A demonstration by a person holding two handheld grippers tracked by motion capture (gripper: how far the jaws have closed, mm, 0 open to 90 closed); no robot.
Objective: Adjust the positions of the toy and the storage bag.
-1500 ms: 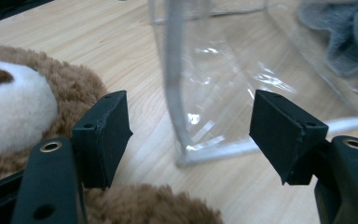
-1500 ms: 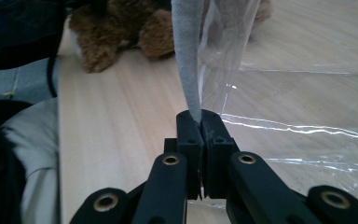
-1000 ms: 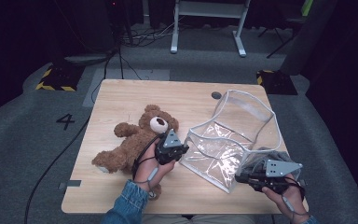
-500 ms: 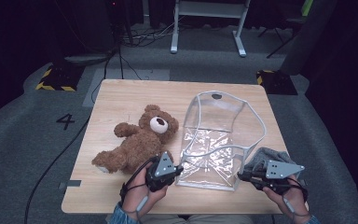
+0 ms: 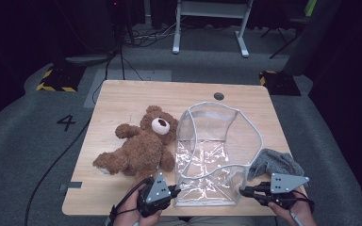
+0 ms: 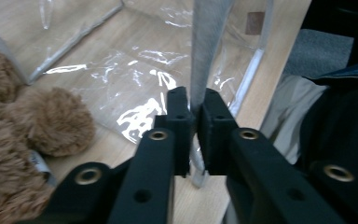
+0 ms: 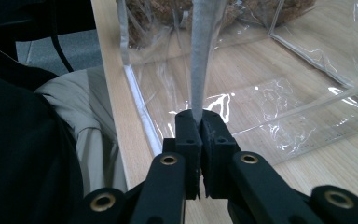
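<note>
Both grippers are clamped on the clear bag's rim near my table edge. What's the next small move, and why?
Probably draw the grippers apart to stretch the mouth wide. The left gripper and right gripper each pinch the grey-trimmed rim of the clear plastic bag, and the teddy bear lies just outside, against its left wall.

A wooden table (image 5: 122, 101) stands on grey carpet (image 5: 28, 155), with a dark round hole (image 5: 218, 96) near its far edge. A brown teddy bear (image 5: 139, 146) lies on its left half, its head just beside a clear plastic bag (image 5: 212, 155) that rests on the middle with its grey-trimmed mouth standing open. A grey cloth (image 5: 273, 162) lies at the table's right edge, touching the bag's right side, and the near corners of the top are bare wood.
</note>
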